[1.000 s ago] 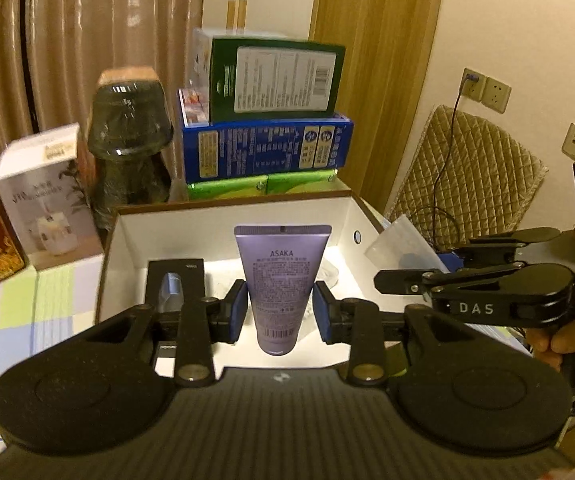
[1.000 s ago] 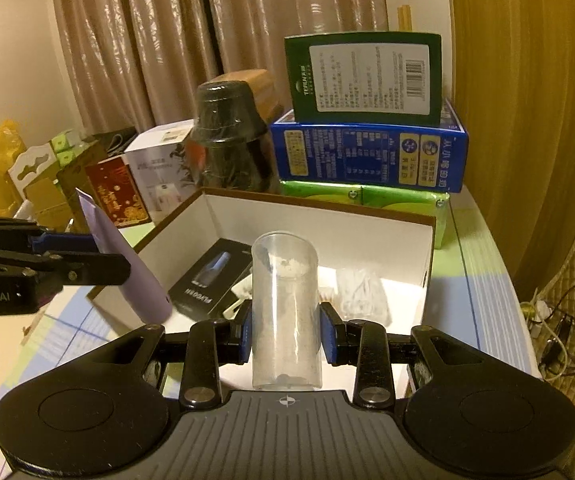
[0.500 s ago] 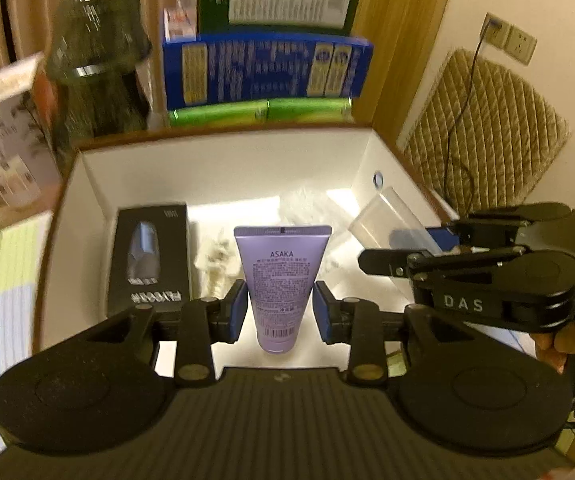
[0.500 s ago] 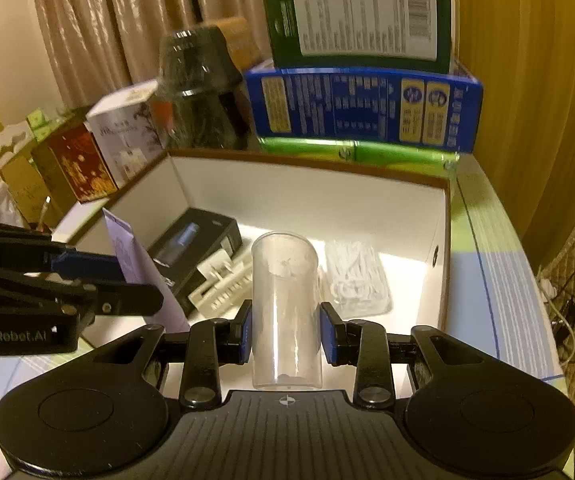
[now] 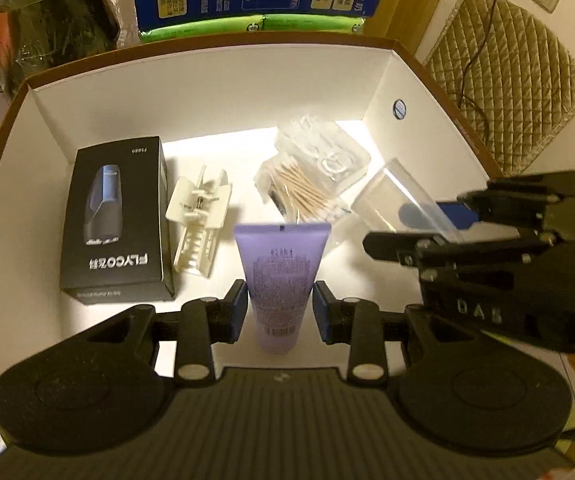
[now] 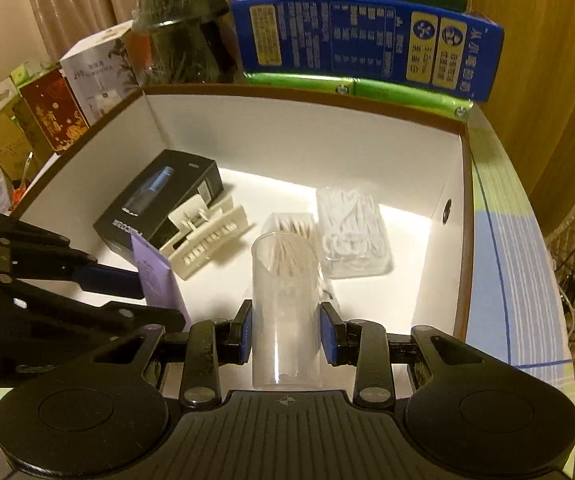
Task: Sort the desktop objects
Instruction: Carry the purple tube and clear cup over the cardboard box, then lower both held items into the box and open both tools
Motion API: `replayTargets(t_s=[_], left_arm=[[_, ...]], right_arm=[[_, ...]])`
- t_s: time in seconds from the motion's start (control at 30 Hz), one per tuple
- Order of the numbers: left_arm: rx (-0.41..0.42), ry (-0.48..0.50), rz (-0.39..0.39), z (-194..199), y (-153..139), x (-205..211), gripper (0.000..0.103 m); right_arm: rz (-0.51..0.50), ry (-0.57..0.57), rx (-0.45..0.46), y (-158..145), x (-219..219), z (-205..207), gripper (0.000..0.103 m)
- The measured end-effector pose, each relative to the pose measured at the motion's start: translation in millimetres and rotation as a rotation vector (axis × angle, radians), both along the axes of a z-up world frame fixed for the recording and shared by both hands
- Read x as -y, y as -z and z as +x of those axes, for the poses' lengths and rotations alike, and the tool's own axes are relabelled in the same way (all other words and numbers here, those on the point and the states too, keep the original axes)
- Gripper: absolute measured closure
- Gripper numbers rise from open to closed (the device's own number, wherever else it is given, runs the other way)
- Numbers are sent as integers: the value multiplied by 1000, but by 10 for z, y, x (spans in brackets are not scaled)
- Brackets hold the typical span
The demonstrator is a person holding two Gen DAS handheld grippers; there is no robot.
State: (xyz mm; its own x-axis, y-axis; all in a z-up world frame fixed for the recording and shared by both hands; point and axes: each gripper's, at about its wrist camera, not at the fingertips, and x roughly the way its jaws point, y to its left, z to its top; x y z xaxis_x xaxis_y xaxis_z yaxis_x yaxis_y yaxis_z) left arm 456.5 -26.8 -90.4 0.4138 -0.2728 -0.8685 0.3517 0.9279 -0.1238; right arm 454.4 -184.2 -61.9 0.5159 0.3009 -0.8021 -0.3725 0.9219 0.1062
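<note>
L tool [image 5: 279, 312] clamps lilac tube [image 5: 281, 276] – R tool [image 6: 286, 334] clamps clear cup [image 6: 285, 312], both over white box [image 5: 215, 88].

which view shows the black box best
Left wrist: the black box lies face up in the tray, whole top and print visible. Right wrist sees it slanted, near end hidden by the clip.

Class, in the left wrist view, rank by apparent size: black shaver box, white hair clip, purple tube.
1. black shaver box
2. purple tube, though nearness to the camera enlarges it
3. white hair clip
</note>
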Motion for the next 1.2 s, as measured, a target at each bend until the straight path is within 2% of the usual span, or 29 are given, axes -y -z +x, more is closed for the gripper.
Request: replayTargets(t_s=[0.4,0.47,0.53,0.67,0.7,0.73,0.8,0.97,1.2], left_arm=[[14,-35,-9,45,-54,-63,72],[21,-48,-6,37,-81,-98,66],[32,-61,-7,28,-116,-137,66],[56,-87,-1,-5,-186,-213,58],[63,-92,2,-11,-202,-230,56],[70,-100,4,-19,-220,-250,50],[86,-114,-6,-41,-260,-291,47],[111,-135,-6,-73,-349,-342,38],[144,-162,22,-118,-460,-387,27]], right_arm=[[6,13,-9,18,3,48,72],[9,16,-9,12,-2,56,72],[12,16,-4,3,-11,65,72],[25,27,28,-32,-17,73,71],[29,30,33,-41,-17,73,67],[32,33,43,-56,-17,69,55],[37,32,75,-99,-19,44,42],[45,23,94,-155,-31,18,37],[55,25,107,-217,-21,-71,22]])
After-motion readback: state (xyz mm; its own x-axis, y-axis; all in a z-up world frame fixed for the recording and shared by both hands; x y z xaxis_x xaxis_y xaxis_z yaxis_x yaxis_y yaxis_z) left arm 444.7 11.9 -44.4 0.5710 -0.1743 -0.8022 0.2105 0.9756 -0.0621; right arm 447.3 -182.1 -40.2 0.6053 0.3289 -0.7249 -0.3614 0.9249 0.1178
